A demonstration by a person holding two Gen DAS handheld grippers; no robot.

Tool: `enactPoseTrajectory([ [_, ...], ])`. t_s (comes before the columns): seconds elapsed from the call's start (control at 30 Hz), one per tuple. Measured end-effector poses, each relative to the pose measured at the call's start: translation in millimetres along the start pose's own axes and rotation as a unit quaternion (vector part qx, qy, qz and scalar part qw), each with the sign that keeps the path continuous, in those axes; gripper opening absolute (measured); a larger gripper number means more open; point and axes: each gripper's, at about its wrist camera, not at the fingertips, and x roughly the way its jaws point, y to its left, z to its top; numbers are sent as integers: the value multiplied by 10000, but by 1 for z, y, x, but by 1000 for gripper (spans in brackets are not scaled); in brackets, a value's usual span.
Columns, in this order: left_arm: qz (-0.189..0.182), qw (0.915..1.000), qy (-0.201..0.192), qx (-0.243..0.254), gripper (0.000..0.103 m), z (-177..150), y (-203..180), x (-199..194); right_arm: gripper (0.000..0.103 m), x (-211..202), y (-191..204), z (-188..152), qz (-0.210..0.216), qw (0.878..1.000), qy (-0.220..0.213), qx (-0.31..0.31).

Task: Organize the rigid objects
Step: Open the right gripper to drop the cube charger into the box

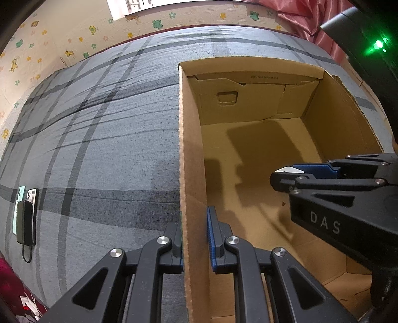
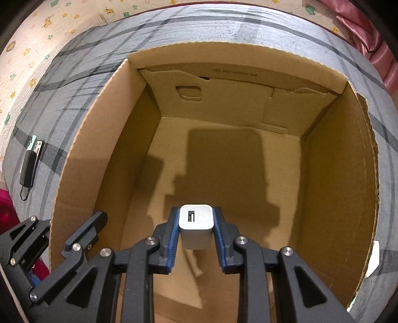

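Note:
An open cardboard box stands on a grey plaid bedsheet, and its floor is bare. My left gripper is shut on the box's left wall, one finger outside and one inside. It also shows in the right wrist view as the left gripper at the lower left rim. My right gripper is shut on a small white charger cube with its USB slot facing the camera. It hangs inside the box above the floor, near the front. In the left wrist view the right gripper comes in from the right with the charger.
Two phones and a dark power bank with a cable lie together on the sheet far to the left, also seen as the power bank. A pink cloth hangs at the back right. A white thing shows outside the box's right wall.

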Motion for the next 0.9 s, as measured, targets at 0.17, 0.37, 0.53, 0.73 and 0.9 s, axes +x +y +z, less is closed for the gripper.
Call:
enactPoseTrajectory([
  [0.17,50,10000,3,42,14,0,-1,1,27,3,0,1,-16,10000,59,0],
  [0.37,53,10000,9,31,14,0,-2,1,28,10,-5,4,72,9998,157,114],
  [0.53,64,10000,6,39,15,0,-3,0,50,6,-5,4,36,9999,55,93],
  [0.73,68,10000,17,33,15,0,-3,1,62,-12,-4,3,-204,9996,-214,-3],
  [0.9,32,10000,16,19,15,0,-2,1,67,-26,-4,3,-244,9992,-314,6],
])
